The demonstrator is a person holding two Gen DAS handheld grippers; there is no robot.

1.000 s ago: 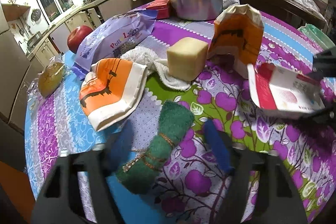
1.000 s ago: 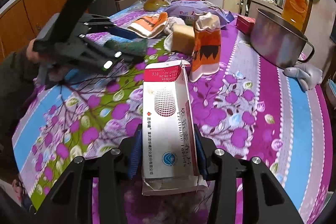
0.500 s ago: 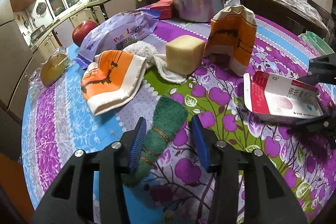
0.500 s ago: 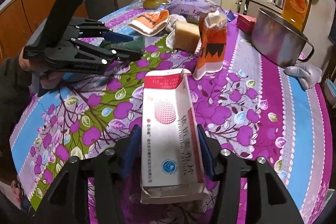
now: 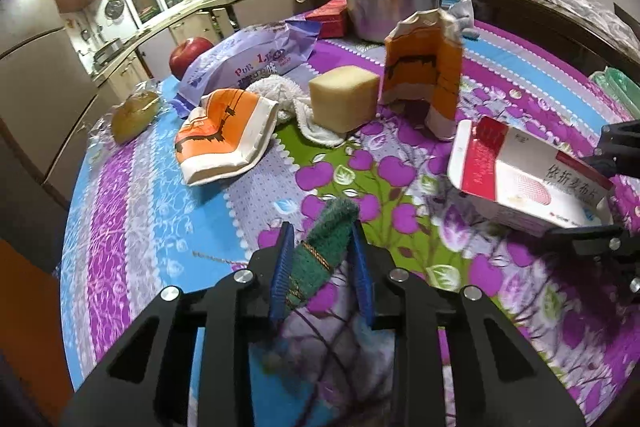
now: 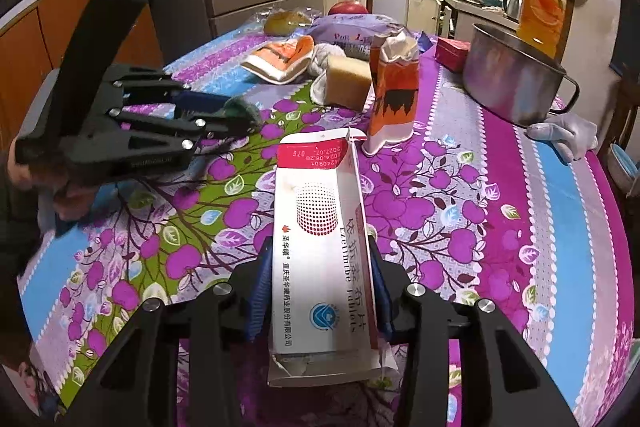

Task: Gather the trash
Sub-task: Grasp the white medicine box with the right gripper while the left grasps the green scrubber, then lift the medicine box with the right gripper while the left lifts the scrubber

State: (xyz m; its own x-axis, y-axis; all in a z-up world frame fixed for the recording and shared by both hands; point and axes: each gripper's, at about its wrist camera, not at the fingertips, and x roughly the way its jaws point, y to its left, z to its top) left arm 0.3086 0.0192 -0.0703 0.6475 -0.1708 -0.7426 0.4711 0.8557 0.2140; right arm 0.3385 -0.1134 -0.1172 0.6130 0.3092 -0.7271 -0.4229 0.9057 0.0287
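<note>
Kitchen tablecloth (image 5: pixel 132 211): left gripper (image 5: pixel 320 263) closing around green roll (image 5: pixel 322 247); right gripper (image 6: pixel 320 291) closing on box (image 6: pixel 320 247)

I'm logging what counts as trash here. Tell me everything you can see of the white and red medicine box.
The medicine box is a long, flat white cardboard carton with a red end band, a red dot pattern and printed text. Its far flap stands open and the near end looks torn. It lies lengthwise between the right gripper fingers, whose jaws are closing on its sides, over the flowered tablecloth.
</note>
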